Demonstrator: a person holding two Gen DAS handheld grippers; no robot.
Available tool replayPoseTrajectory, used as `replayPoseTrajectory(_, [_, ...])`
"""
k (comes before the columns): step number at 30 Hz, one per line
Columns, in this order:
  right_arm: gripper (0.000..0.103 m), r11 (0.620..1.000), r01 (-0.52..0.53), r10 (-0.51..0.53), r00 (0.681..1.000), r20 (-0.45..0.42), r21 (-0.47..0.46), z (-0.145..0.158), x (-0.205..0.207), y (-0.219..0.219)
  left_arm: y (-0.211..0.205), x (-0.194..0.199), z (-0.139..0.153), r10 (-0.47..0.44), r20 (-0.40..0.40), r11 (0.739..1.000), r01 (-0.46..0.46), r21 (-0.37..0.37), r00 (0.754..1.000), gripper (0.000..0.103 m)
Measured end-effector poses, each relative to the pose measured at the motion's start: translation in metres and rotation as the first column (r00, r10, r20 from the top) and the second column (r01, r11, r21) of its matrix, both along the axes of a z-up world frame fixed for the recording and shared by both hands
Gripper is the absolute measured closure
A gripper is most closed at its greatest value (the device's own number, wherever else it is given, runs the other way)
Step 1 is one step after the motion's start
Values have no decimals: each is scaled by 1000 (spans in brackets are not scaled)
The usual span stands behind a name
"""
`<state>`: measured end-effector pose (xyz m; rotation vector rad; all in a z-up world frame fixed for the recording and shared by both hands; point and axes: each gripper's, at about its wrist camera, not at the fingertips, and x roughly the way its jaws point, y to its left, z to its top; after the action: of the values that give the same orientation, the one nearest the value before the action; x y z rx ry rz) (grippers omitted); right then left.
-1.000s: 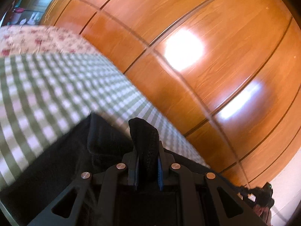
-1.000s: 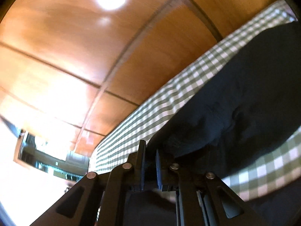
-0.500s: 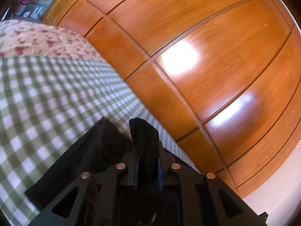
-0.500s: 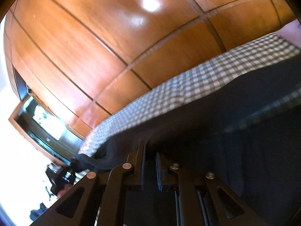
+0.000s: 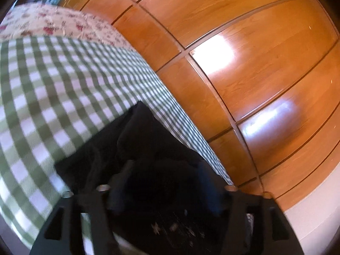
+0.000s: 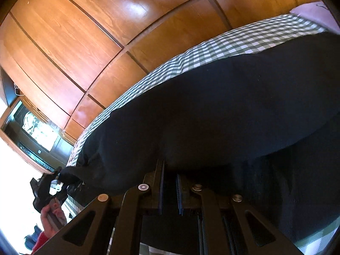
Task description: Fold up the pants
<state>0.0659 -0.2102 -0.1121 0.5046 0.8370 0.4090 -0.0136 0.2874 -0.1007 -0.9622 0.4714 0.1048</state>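
Observation:
The black pants [image 6: 223, 110] lie across a bed with a green-and-white checked cover [image 6: 233, 44]. In the left wrist view a corner of the pants [image 5: 136, 140] rests on the checked cover [image 5: 53, 97], just ahead of my left gripper [image 5: 161, 174]. Its jaws stand wide apart and no cloth is pinched between them. My right gripper [image 6: 170, 182] is shut on a fold of the pants, with cloth between its blue pads. The left gripper with the hand on it also shows in the right wrist view [image 6: 45, 189], at the far end of the pants.
Glossy wooden wardrobe doors [image 5: 244, 53] run close along the far side of the bed. A floral cloth [image 5: 53, 21] lies beyond the checked cover. A pale pillow [image 6: 314, 14] sits at the bed's right end. A dark window or screen [image 6: 31, 131] is at the left.
My left gripper has opened and let go of the pants cloth it held; that cloth now lies on the cover. My right gripper stays shut on the pants, which now spread wider across its view.

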Motion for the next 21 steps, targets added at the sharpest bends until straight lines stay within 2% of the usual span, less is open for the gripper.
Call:
replayPoseTrajectory(4, [89,1000,3,-3,1000,-11,-3,-3,2,-1,-4,-12,0,-10,-11,997,9,-77,1000,28])
replayPoseTrajectory(7, [80,1000,18,-18,1000,-20,14,0,-2,-8,-4,-17,-5,-15,-53,991,8,-136,998,28])
replayPoseTrajectory(9, [68,999,43,-43,999,-26,25,1,1,-14,-4,-24,-6,-11,-84,987,-3,-162,996,28])
replayPoseTrajectory(11, [62,996,76,-75,997,-23,48,4,1,-24,-3,-36,-1,48,-100,991,-60,-119,994,29])
replayPoseTrajectory(12, [62,995,90,-89,996,-22,51,5,2,-28,-3,-46,6,111,-107,990,-119,-72,988,29])
replayPoseTrajectory(13, [62,993,108,-107,994,-29,51,6,3,-33,-4,-50,9,124,-103,990,-131,-59,987,29])
replayPoseTrajectory(17, [62,987,130,-125,990,-58,91,4,2,-44,-19,-44,12,38,-129,997,-47,-67,991,29])
replayPoseTrajectory(21, [62,981,159,-152,986,-68,111,6,4,-48,-42,-26,2,-68,-127,986,47,-159,990,30])
